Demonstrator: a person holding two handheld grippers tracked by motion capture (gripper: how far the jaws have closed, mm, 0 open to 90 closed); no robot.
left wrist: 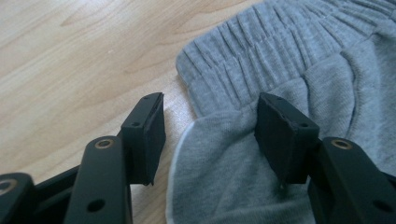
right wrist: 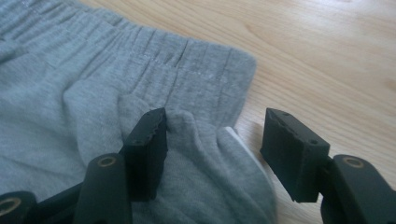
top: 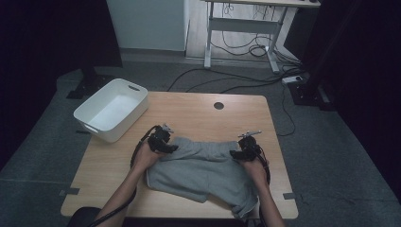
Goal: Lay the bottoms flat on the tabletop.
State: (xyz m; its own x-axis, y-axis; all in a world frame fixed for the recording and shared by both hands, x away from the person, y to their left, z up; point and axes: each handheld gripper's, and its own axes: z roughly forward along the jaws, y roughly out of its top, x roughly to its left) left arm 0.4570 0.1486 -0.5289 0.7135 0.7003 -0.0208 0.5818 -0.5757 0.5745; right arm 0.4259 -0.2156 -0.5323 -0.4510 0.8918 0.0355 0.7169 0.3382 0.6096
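The high view was dim, with the room's left and right edges sunk in near-black, and only the worktop (top: 198, 113) caught soft, even light from above. Shadows there were faint and there was no glare. Both gripper views were far brighter and evenly lit. In these the grey shorts (left wrist: 299, 60) looked crisp at mid-distance, while the near black jaws were slightly soft.

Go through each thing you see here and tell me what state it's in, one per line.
Grey shorts: lying flat on the table, waistband away from the person, somewhat rumpled.
Left hand-held gripper: open, jaws astride the left waistband corner, not pressing.
Right hand-held gripper: open, jaws astride the right waistband corner.
White bin: upright, empty, on the table's far left corner.
Wooden table: bearing shorts and bin.
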